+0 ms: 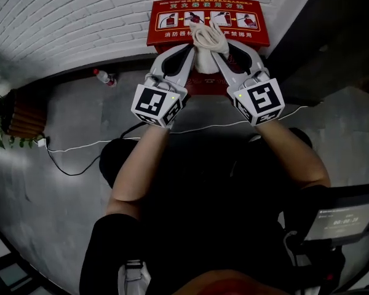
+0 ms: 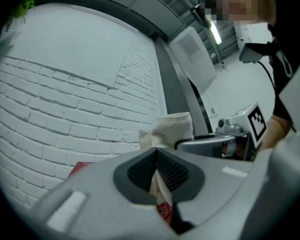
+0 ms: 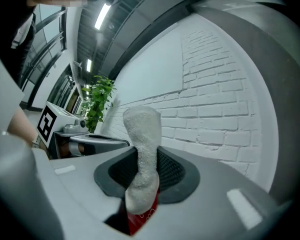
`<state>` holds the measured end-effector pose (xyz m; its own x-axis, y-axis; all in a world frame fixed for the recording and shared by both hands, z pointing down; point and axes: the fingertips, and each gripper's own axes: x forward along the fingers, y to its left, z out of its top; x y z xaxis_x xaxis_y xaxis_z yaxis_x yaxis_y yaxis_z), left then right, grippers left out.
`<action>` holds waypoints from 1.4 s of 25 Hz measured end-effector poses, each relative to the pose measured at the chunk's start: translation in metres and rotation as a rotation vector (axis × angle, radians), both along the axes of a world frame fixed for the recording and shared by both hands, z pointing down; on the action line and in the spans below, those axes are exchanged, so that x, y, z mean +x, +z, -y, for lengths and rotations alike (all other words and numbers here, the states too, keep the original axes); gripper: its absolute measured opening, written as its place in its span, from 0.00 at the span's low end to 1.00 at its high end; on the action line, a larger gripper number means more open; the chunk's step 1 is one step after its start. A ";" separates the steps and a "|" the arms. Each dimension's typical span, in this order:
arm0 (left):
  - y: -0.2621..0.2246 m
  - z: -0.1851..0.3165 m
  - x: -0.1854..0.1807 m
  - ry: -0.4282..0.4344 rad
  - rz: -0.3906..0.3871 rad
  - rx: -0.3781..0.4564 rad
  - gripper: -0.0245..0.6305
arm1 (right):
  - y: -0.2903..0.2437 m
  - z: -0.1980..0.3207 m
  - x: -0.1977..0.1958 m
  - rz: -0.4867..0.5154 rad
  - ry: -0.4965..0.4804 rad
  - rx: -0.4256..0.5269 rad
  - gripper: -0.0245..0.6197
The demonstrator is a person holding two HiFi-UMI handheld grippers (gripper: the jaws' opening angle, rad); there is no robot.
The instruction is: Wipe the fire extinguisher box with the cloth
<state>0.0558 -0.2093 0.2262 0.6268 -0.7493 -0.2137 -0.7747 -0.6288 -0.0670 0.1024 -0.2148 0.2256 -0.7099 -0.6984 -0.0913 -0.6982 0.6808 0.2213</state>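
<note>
A red fire extinguisher box (image 1: 172,32) stands against the white brick wall, its top facing me. A cream cloth (image 1: 205,43) hangs bunched over it, held between both grippers. My left gripper (image 1: 190,49) is shut on one part of the cloth (image 2: 160,184), its pads pinching a thin fold. My right gripper (image 1: 216,49) is shut on a thick roll of the cloth (image 3: 142,154), which sticks up past the jaws. A bit of the red box (image 3: 142,219) shows below the right jaws.
A plastic bottle (image 1: 103,76) lies on the grey floor left of the box. A white cable (image 1: 80,146) runs across the floor. A potted plant (image 1: 6,112) stands at the far left. A dark wall panel (image 1: 332,35) rises right of the box.
</note>
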 end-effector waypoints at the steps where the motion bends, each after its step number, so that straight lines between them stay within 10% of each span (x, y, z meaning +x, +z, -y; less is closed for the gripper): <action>1: 0.001 0.001 -0.001 -0.002 0.004 0.003 0.04 | 0.002 0.000 0.000 -0.005 -0.004 0.000 0.19; 35: 0.001 -0.023 -0.032 0.046 0.054 0.035 0.04 | 0.019 -0.022 -0.030 -0.039 -0.166 -0.065 0.19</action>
